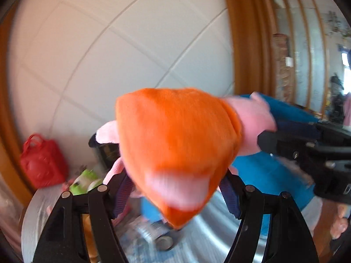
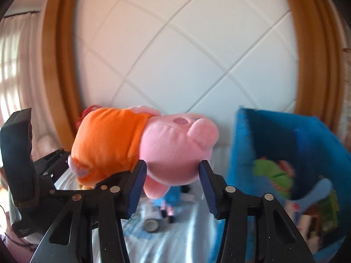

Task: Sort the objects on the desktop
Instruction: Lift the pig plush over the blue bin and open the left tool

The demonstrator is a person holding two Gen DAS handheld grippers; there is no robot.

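A pink pig plush in an orange dress (image 1: 177, 138) is held in the air between both grippers. My left gripper (image 1: 175, 195) is shut on its orange lower body. My right gripper (image 2: 172, 179) is shut on its pink head (image 2: 175, 151). The right gripper's body (image 1: 307, 153) shows at the right of the left wrist view, and the left gripper's body (image 2: 24, 171) at the left of the right wrist view. A blue fabric bin (image 2: 291, 160) with a green plush (image 2: 274, 175) inside stands to the right.
A silvery table surface (image 2: 175, 236) lies below with a small blue-dressed doll (image 2: 169, 201) and a tape roll (image 2: 151, 225). A red bag (image 1: 41, 162) and green toy (image 1: 83, 179) sit at the left. A white panelled wall with wooden frame stands behind.
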